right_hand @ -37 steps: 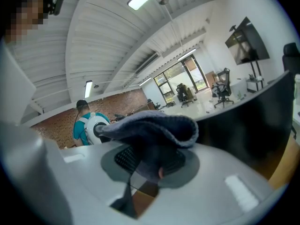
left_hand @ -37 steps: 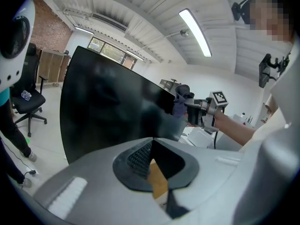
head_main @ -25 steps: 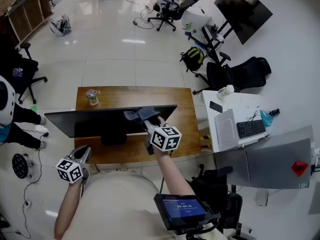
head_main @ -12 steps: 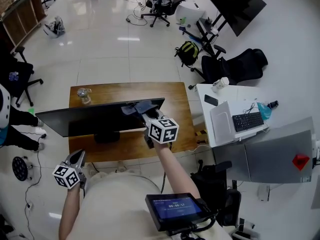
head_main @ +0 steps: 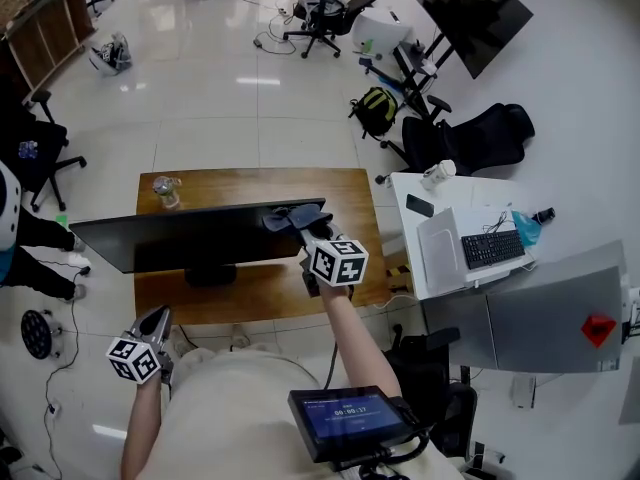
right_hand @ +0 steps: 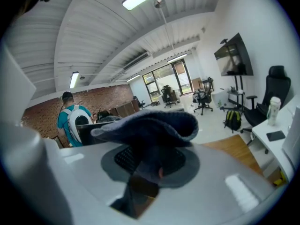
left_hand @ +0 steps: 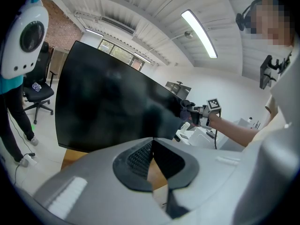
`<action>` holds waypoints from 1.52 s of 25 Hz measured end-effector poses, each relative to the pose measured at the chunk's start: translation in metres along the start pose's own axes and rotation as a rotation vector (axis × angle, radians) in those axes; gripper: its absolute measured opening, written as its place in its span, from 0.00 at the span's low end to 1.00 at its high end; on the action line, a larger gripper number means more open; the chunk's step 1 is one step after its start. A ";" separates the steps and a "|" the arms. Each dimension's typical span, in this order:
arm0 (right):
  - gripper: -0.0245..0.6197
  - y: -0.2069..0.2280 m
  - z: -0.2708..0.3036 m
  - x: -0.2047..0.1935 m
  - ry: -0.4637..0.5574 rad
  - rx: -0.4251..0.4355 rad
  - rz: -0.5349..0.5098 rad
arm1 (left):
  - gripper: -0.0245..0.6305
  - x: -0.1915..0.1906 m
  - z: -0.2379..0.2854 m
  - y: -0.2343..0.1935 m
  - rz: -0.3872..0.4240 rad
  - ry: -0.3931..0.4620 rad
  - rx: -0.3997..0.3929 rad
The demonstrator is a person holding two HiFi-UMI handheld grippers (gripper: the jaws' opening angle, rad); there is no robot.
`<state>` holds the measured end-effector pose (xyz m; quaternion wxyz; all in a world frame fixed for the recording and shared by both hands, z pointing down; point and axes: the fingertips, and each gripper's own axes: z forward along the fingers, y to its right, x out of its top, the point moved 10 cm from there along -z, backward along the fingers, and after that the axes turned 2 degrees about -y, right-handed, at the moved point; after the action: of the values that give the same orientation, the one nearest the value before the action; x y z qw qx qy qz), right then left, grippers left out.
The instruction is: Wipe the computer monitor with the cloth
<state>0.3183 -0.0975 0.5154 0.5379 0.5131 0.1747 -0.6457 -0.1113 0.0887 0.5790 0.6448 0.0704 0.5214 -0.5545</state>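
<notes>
Right gripper has the cloth at the monitor's top right corner; left gripper is idle.

Nearest us, the left gripper [head_main: 157, 320] sits low by the body, jaws together at the tips with nothing in them, short of the wooden desk [head_main: 250, 186]. The right gripper [head_main: 306, 228] is clamped on the dark grey cloth [head_main: 290, 215], bunched against the top right corner of the monitor [head_main: 190, 238], which stands on the desk. To wipe well, we'd flatten the cloth onto the panel, press lightly and run long horizontal passes toward the left edge; the screen could rock if we push hard. The head view shows the screen steeply foreshortened. The left gripper view shows its full black face, with the cloth at the far edge. The right gripper view shows the pinch but little of the screen.
</notes>
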 end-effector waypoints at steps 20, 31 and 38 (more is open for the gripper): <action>0.19 0.053 0.002 -0.040 -0.090 -0.078 0.019 | 0.03 -0.007 0.007 0.008 -0.009 -0.005 0.015; 0.19 0.073 0.035 -0.112 -0.246 -0.086 0.062 | 0.03 -0.005 -0.001 0.002 -0.013 -0.008 0.053; 0.19 0.089 0.055 -0.161 -0.368 -0.102 0.069 | 0.03 -0.001 -0.002 0.004 -0.015 -0.011 0.077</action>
<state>0.3537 -0.0894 0.7037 0.6079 0.3641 0.0879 -0.7001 -0.1090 0.0917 0.5770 0.6404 0.0882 0.4966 -0.5793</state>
